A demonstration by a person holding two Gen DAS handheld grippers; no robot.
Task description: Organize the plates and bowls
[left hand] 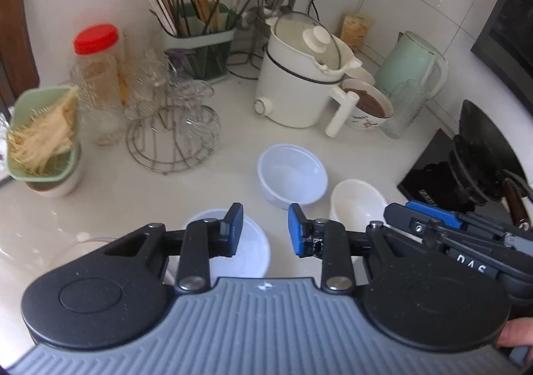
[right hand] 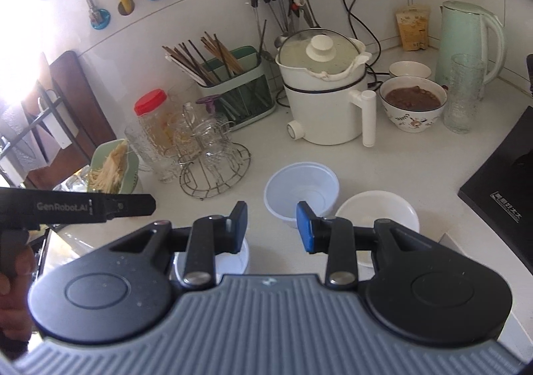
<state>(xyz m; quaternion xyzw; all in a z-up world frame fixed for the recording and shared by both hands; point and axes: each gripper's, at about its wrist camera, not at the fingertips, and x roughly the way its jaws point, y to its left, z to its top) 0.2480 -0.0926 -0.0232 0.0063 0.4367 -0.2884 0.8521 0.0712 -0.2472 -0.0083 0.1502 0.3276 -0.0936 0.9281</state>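
Note:
Three empty white bowls stand on the white counter. A translucent bowl (left hand: pixel 293 171) (right hand: pixel 301 188) is in the middle, a white bowl (left hand: pixel 356 205) (right hand: pixel 376 211) sits to its right, and a third bowl (left hand: pixel 240 248) (right hand: pixel 233 258) lies nearest, partly hidden behind the fingers. My left gripper (left hand: pixel 265 228) hovers above the near bowl, open with nothing between its pads. My right gripper (right hand: pixel 271 225) hangs open and empty over the gap between the bowls. The right gripper's body (left hand: pixel 433 225) shows at the right of the left wrist view, and the left gripper's body (right hand: pixel 126 205) at the left of the right wrist view.
Behind the bowls stand a white electric pot (right hand: pixel 326 101), a patterned bowl of brown food (right hand: pixel 413 105), a glass (right hand: pixel 464 91) and a green kettle (right hand: pixel 466 41). A wire rack of glasses (left hand: pixel 173 128), a red-lidded jar (left hand: pixel 96 75) and a green basket (left hand: pixel 43 135) are left. A black cooktop (right hand: pixel 503 195) is right.

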